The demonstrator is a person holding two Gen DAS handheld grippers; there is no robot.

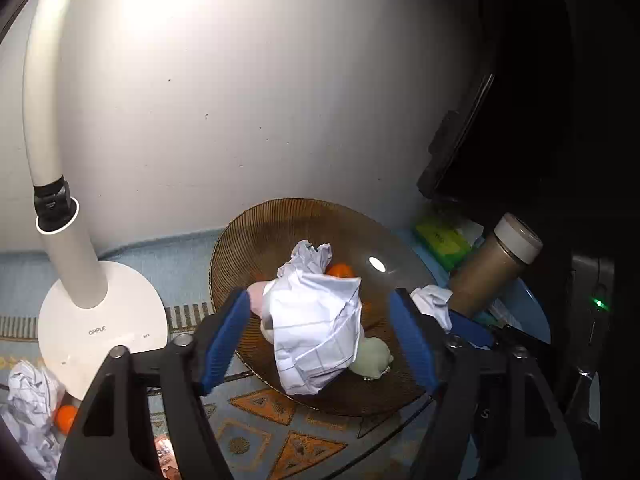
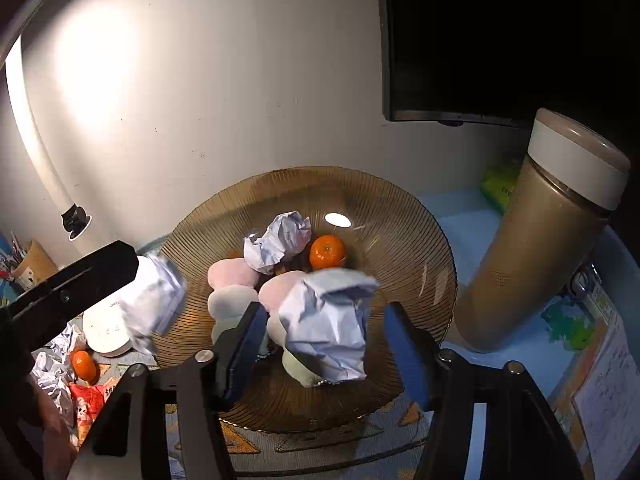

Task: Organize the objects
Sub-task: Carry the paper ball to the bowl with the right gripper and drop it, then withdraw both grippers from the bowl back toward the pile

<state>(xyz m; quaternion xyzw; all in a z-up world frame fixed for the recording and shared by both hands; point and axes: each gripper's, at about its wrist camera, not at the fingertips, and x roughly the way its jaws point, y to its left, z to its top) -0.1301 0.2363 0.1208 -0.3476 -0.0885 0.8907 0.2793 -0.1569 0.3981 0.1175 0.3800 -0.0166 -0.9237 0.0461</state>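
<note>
A ribbed brown glass bowl holds an orange, pink and pale round pieces and a crumpled paper ball. My left gripper is open over the bowl, its blue fingers apart on either side of a crumpled white paper without touching it. My right gripper is open too, with another crumpled paper between its fingers, blurred, above the bowl. The left gripper shows in the right wrist view, paper beside it.
A white desk lamp stands left of the bowl. A tan jar with a white lid leans at the right. Crumpled paper, an orange and a red packet lie at the left. A dark monitor hangs behind.
</note>
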